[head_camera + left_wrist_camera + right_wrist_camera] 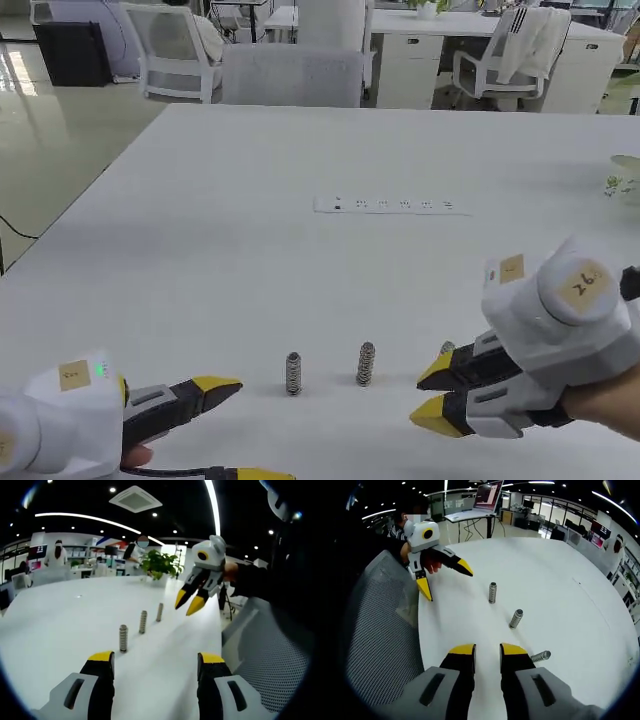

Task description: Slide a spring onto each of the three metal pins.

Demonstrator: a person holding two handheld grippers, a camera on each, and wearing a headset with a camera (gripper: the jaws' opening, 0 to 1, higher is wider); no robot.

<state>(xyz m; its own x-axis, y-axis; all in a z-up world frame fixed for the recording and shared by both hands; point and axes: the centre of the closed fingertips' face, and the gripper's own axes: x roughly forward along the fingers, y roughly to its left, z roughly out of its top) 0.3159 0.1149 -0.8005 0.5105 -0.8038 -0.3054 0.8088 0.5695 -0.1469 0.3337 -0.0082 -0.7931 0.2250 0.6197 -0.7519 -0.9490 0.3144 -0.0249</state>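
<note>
Three springs stand in row on white worktop [200,250] — long axis straight up: first spring [293,373], middle spring [366,363], last spring [160,612]. Left tool [156,657] wide open, empty. Right tool [487,650] open a little, empty — beside last spring.

Grey metal springs [293,373] on a smooth, matt white table [300,160].
</note>
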